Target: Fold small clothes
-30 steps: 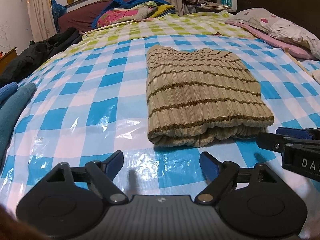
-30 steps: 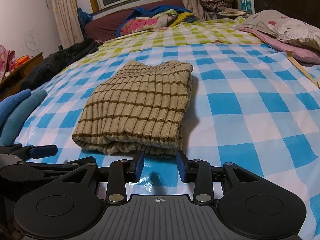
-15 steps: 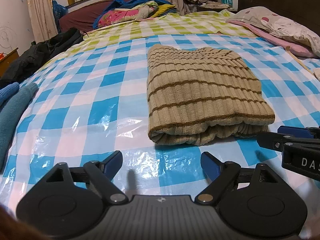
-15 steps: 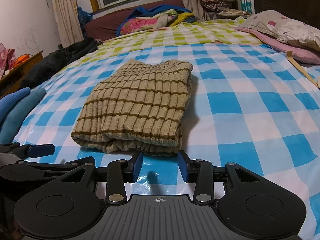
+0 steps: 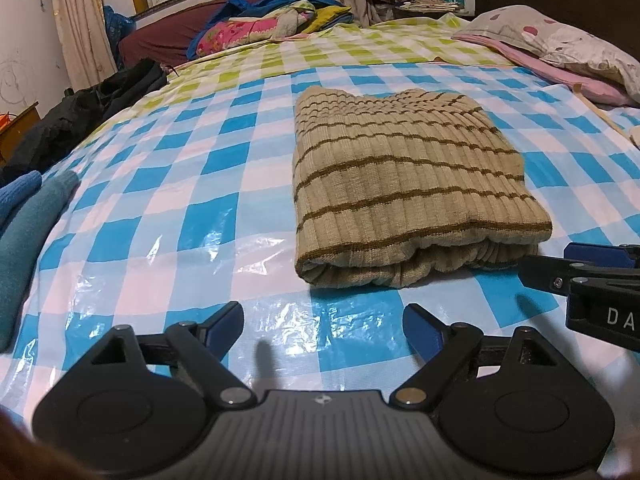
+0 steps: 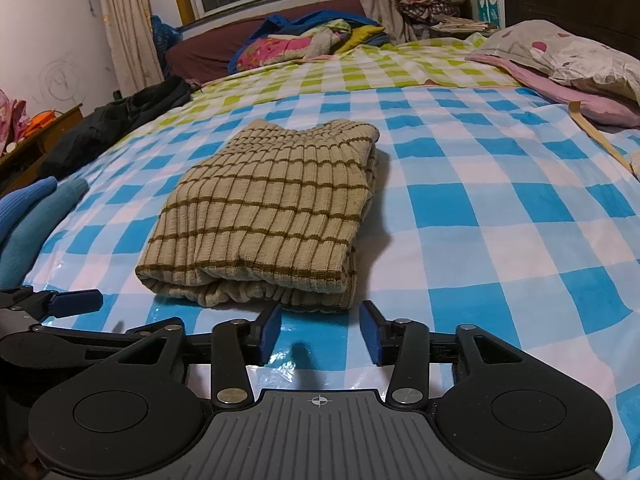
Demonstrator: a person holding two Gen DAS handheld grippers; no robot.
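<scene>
1. Your left gripper (image 5: 323, 322) is cut off at the bottom of its own view; only its base and blue pads show. In the right wrist view you see only one of its blue tips (image 6: 76, 303), at the left border.
2. Both tools hold nothing: the left gripper has its jaws wide apart, and your right gripper (image 6: 320, 330) has a narrower gap.
3. The folded striped sweater (image 5: 404, 192) lies flat on the blue checked sheet (image 5: 172, 216), near the middle of the bed, just beyond both grippers and not touching them.
4. Its long axis runs away from you, toward the far edge of the bed. The thick folded end faces you.
5. The right wrist view shows the sweater's (image 6: 272, 216) right side edge with layers; the left wrist view shows its left edge instead.
6. Blue knit clothes (image 5: 24, 232) at the left edge of the bed are partly out of frame.
</scene>
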